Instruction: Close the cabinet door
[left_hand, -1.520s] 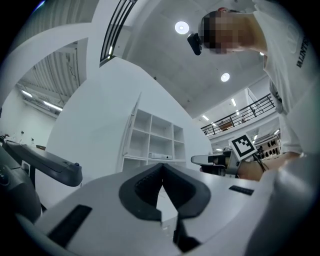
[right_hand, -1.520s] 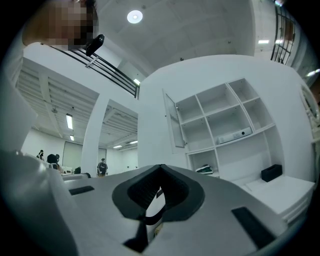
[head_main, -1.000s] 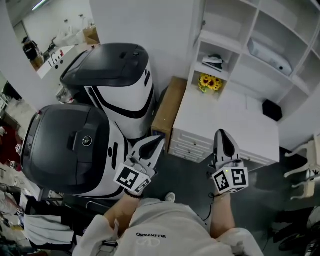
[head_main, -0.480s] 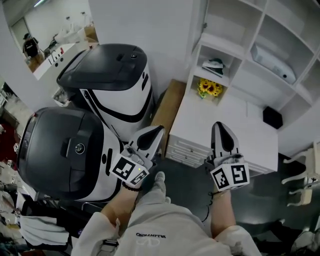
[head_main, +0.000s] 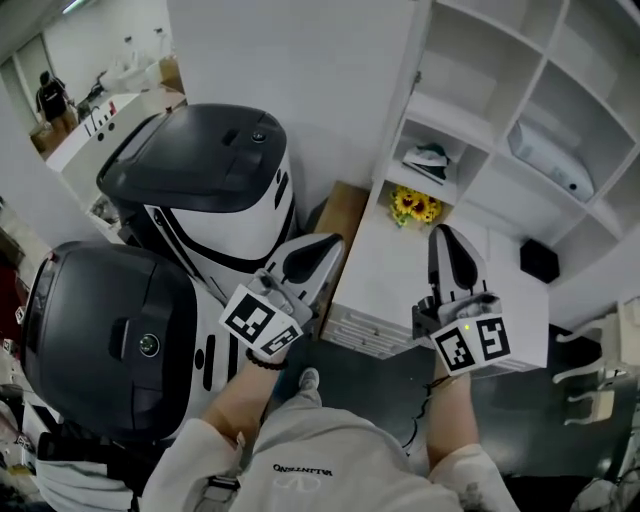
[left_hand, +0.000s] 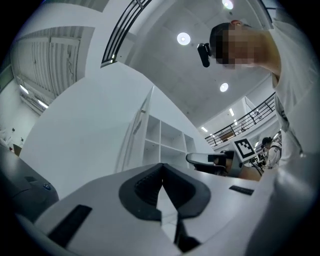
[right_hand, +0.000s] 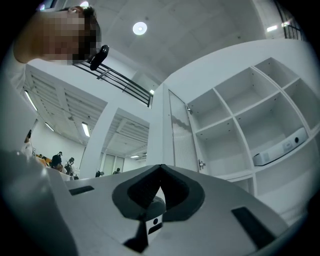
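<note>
Both tools are travelling empty, jaws pressed together: the left gripper (head_main: 325, 247) is hovering off the left edge of the white desk (head_main: 385, 258), and the right gripper (head_main: 446, 240) is above it. Beyond, the cabinet door (right_hand: 179, 131) seems to be standing swung out, edge-on beside the open shelves (right_hand: 235, 115) and well apart from either gripper. This is looking like the approach. Next, one gripper is probably needing to reach the panel's outer face and push it round. Compared with a second ago, both grippers are sitting higher and closer to the shelves.
</note>
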